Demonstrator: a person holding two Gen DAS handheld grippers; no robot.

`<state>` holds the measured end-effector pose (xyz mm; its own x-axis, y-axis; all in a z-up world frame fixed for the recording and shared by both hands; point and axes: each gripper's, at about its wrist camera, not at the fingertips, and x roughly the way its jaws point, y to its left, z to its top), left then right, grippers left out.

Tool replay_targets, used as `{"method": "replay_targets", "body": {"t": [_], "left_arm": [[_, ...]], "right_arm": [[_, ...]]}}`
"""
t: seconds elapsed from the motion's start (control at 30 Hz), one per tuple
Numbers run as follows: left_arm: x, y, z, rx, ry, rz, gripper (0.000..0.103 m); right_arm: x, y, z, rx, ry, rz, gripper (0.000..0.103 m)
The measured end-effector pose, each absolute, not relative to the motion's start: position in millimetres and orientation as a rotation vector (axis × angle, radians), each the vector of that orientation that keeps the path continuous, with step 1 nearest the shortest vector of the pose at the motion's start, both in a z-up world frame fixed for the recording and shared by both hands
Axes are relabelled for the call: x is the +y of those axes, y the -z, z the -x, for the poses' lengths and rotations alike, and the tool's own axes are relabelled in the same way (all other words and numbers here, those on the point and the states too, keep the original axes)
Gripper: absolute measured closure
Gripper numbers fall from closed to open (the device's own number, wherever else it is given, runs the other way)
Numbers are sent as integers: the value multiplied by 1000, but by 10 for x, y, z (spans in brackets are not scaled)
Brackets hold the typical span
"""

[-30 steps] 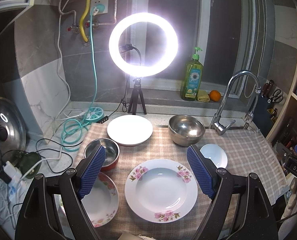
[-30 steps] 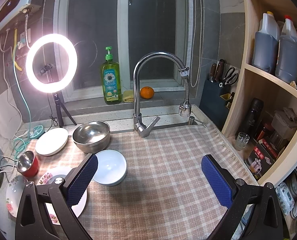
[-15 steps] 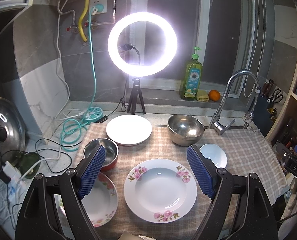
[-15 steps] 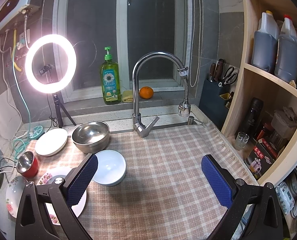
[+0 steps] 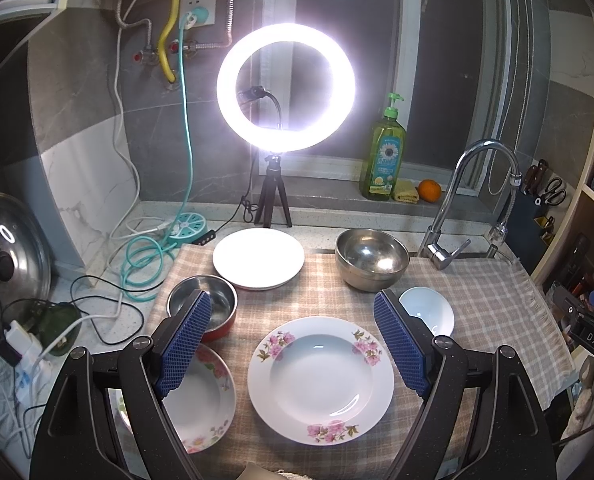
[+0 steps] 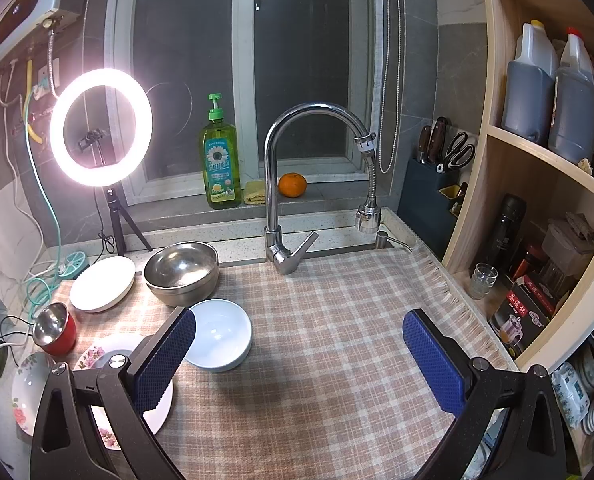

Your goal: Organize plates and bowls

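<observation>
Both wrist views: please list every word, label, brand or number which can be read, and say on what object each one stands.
"DAS": white letters on the black device at the right edge of the left wrist view.
Green dish soap bottle: the blue label shows a daisy; its text is too small to read.
Dark red box on the lower wooden shelf: white characters, too blurred to read.
Dark liquid jugs: no label readable.

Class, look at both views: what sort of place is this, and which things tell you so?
Most likely a home kitchen counter: a faucet by the window, a dish soap bottle on the sill, and plates and bowls laid out.
</observation>
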<state>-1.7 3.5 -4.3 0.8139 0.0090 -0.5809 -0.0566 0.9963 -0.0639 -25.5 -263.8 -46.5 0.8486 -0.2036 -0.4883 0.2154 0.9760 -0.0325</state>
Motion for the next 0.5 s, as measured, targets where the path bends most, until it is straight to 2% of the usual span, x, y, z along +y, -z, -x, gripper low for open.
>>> {"method": "replay_targets", "body": {"t": [0.5], "left_arm": [[45, 78, 14, 628, -47, 83, 19]], "right_arm": [[-2659, 507, 220, 520, 212, -33, 1]]}}
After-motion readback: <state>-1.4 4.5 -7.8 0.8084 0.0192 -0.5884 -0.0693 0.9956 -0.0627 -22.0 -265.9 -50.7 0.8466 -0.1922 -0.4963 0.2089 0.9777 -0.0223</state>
